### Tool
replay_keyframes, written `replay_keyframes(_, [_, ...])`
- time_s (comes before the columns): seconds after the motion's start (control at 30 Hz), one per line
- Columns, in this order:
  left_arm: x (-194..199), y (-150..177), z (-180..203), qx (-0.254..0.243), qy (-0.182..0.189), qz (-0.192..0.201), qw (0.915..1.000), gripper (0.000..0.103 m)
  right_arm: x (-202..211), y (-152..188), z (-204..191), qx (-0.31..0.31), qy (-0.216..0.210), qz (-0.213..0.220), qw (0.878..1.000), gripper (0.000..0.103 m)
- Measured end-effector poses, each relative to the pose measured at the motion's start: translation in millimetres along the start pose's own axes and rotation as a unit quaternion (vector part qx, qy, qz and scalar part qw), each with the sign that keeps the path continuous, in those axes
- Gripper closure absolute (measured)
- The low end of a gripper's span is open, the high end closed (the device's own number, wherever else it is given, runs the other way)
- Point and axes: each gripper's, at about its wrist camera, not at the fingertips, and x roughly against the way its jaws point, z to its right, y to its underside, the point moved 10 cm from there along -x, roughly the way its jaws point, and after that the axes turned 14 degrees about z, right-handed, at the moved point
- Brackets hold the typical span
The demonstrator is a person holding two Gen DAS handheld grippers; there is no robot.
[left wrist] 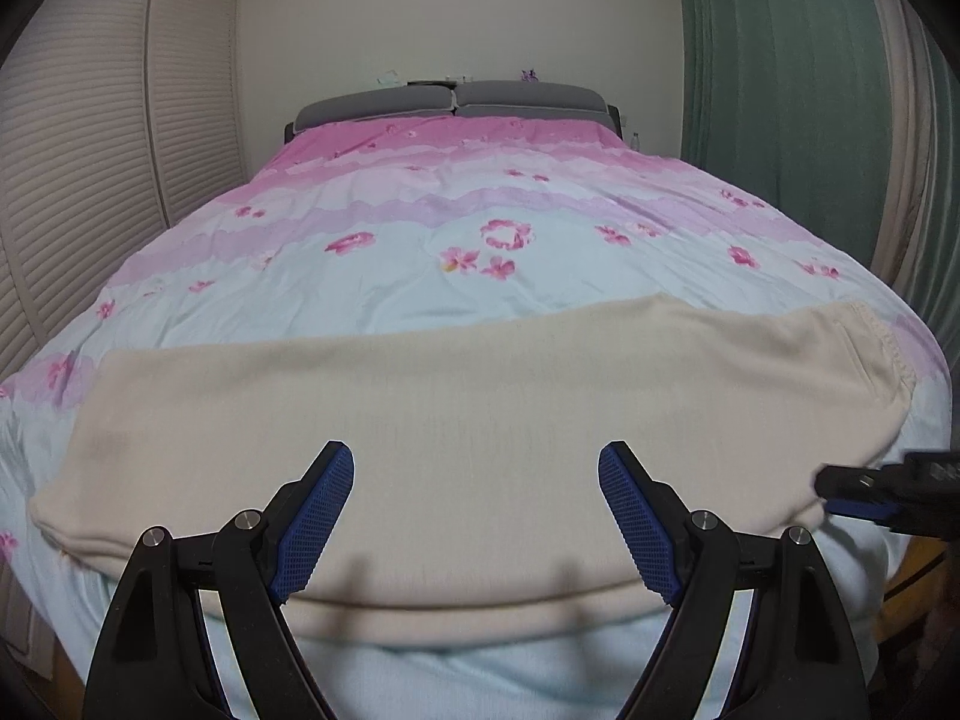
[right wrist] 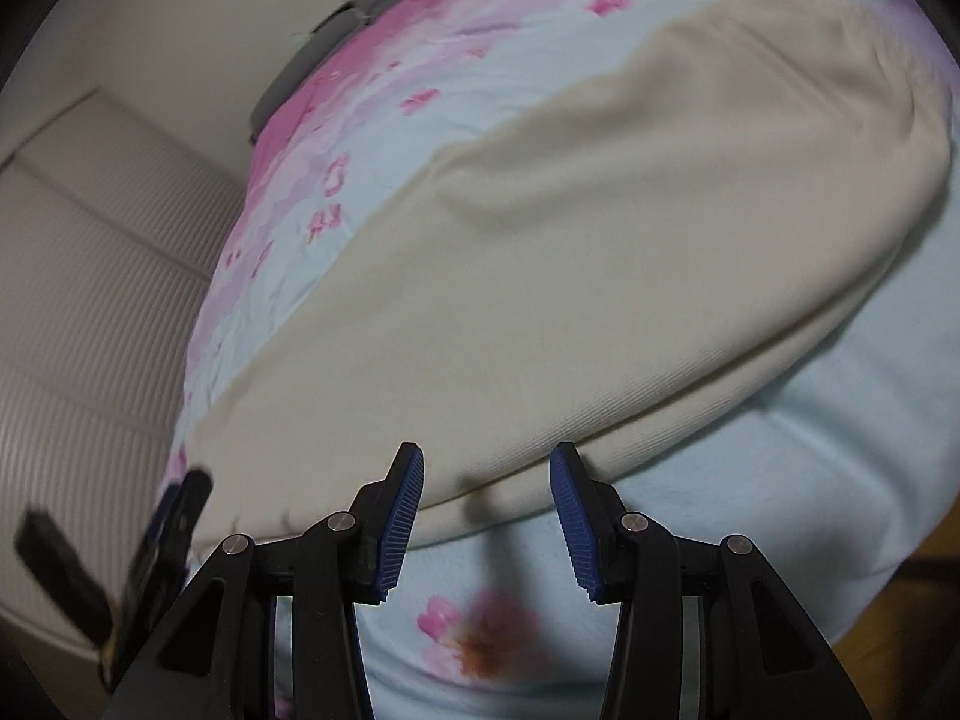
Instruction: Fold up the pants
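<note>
Cream pants (left wrist: 456, 414) lie flat across the foot of the bed, folded lengthwise, waistband at the right end. My left gripper (left wrist: 474, 474) is open and empty, hovering over the near edge of the pants at their middle. My right gripper (right wrist: 486, 474) is open and empty, just above the near edge of the pants (right wrist: 570, 252). It shows at the right edge of the left wrist view (left wrist: 876, 492). The left gripper shows blurred at the lower left of the right wrist view (right wrist: 150, 546).
The bed has a pale blue and pink floral cover (left wrist: 420, 240) with a grey headboard (left wrist: 450, 99) at the far end. White slatted doors (left wrist: 90, 180) stand to the left, green curtains (left wrist: 780, 90) to the right. The bed's front edge drops off just below the pants.
</note>
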Motion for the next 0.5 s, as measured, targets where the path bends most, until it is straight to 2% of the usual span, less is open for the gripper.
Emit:
replay_keyframes(0.17, [10, -2, 0, -0.005, 0.005, 0.003, 1.0, 0.019, -18, 4, 10, -0.078, 0.004, 0.015, 0.997, 0.058])
replay_keyframes(0.27, [15, -4, -1, -0.007, 0.007, 0.006, 0.9999, 0.019, -15, 2, 17, -0.105, 0.01, 0.033, 0.994, 0.094])
replay_keyframes(0.33, [18, -6, -3, -0.005, 0.006, 0.01, 0.9999, 0.019, -4, 0, 12, -0.101, 0.007, 0.05, 0.994, 0.096])
replay_keyframes(0.43, [22, -9, -5, 0.0, 0.007, 0.013, 0.9999, 0.019, 32, -10, -3, -0.054, 0.009, 0.106, 0.993, 0.099])
replay_keyframes(0.5, [21, -9, -5, 0.001, 0.008, 0.012, 0.9999, 0.019, 40, -10, 4, -0.05, 0.023, 0.113, 0.992, 0.102])
